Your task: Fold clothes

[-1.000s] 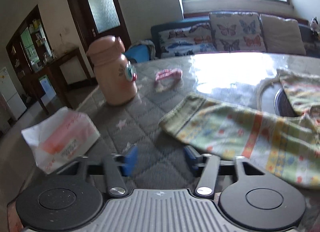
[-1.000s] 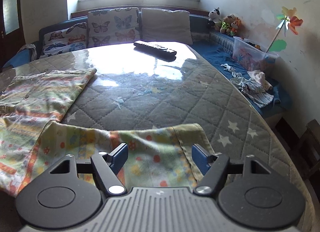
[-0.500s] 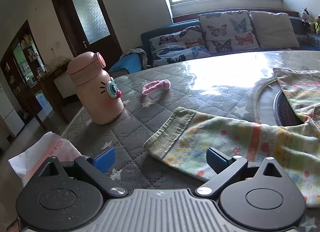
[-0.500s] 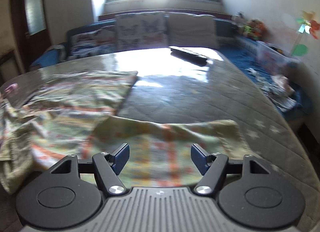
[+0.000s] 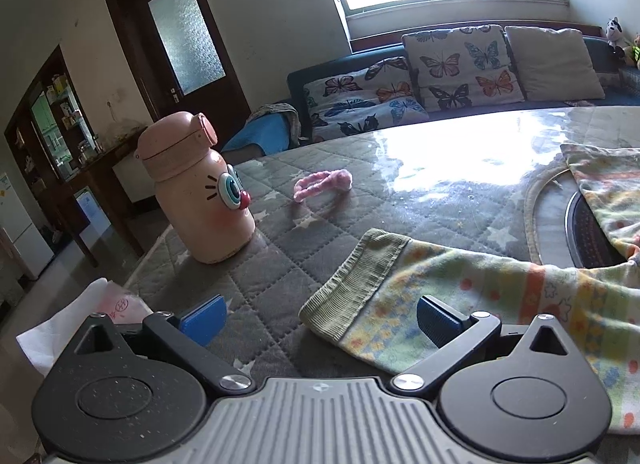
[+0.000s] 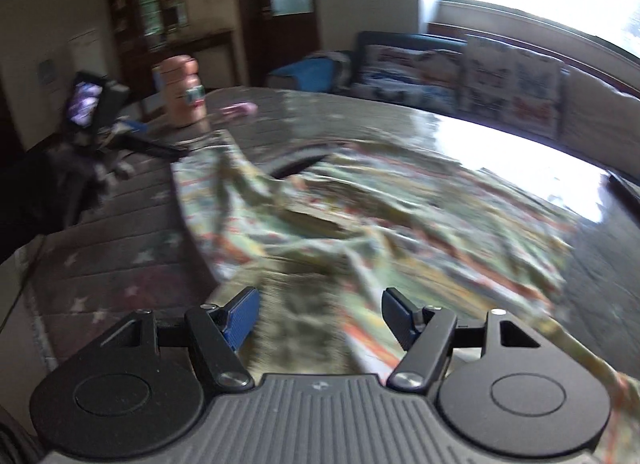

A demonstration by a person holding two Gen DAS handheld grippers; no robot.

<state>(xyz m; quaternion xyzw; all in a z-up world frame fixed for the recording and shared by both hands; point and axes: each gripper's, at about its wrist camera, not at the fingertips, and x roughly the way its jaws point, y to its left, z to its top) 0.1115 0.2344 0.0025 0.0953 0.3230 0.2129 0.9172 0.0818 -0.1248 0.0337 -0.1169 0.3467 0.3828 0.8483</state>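
A pastel printed garment (image 5: 500, 288) lies spread over the grey quilted table (image 5: 280, 248). Its ribbed green cuff (image 5: 352, 280) reaches between the blue pads of my left gripper (image 5: 318, 316). That gripper's jaws are opening wide and do not press on the cloth. In the blurred right wrist view the same garment (image 6: 400, 215) lies rumpled across the table. My right gripper (image 6: 320, 316) hovers open over its near edge with nothing gripped. The left gripper (image 6: 156, 139) shows at the far left there, at the garment's end.
A pink cartoon-faced bottle (image 5: 200, 191) stands left of the cuff, with a pink hair tie (image 5: 320, 183) behind it. A tissue pack (image 5: 100, 308) lies at the table's left edge. A round dark opening (image 5: 588, 232) sits mid-table. A sofa with butterfly cushions (image 5: 452, 63) runs behind.
My left gripper's jaws have spread wide and the cuff now lies between them. The right gripper has swung left and rolled; its view now faces the bottle side, blurred.
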